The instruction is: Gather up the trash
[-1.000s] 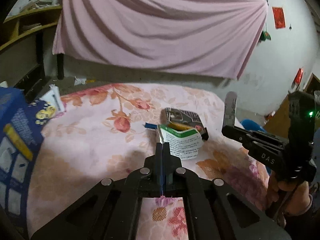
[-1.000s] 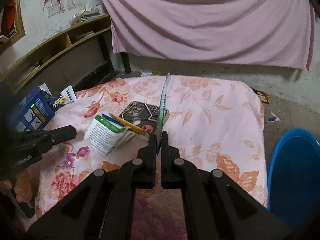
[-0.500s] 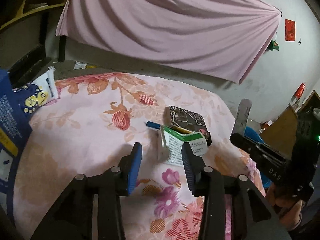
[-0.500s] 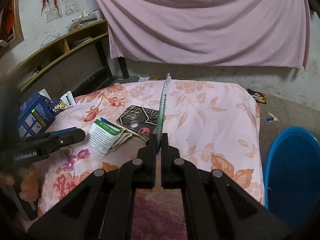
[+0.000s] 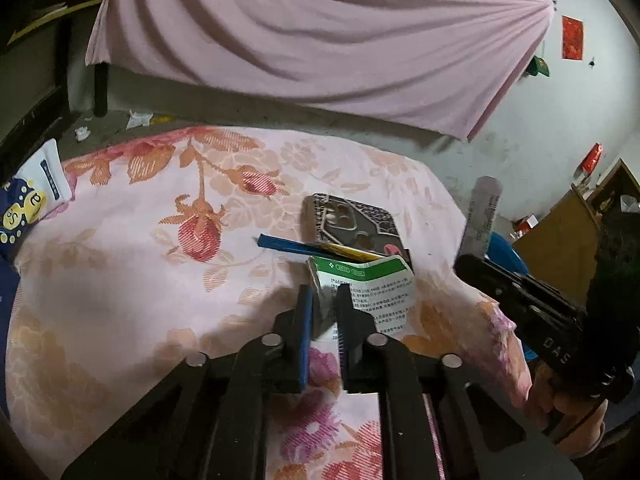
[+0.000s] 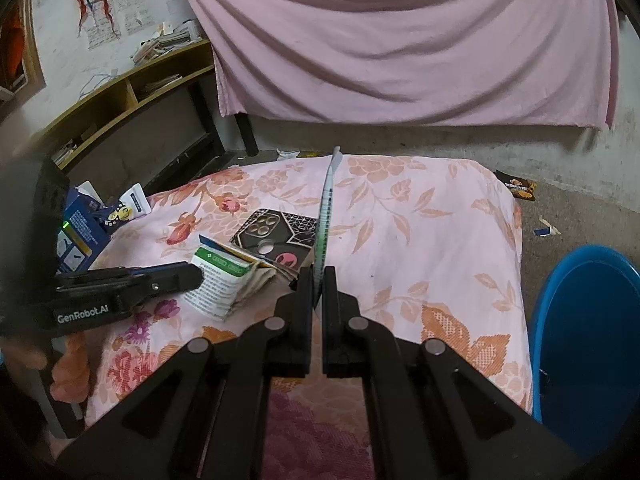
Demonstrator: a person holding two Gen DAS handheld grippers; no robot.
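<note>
A flattened green and white carton [image 5: 372, 292] lies on the floral bedcover [image 5: 120, 280], on top of a blue and yellow flat packet [image 5: 288, 243] and beside a patterned phone case [image 5: 352, 224]. My left gripper [image 5: 323, 292] has the carton's left edge between its fingers; the jaws are closing and the pads press on it. In the right wrist view, my right gripper [image 6: 319, 274] is shut on a thin silvery strip [image 6: 326, 216] that stands upright. The left gripper [image 6: 188, 276] touches the carton [image 6: 224, 280] there too.
A blue bin [image 6: 588, 340] stands on the floor right of the bed. A blue box [image 6: 80, 232] and a white pouch [image 5: 44, 184] lie at the bed's left edge. Shelves [image 6: 132, 92] and a pink hanging sheet [image 6: 400, 40] are behind. Scraps litter the floor.
My left gripper opened, moved forward to the carton, and closed around its left edge. The right gripper kept still with the strip.
</note>
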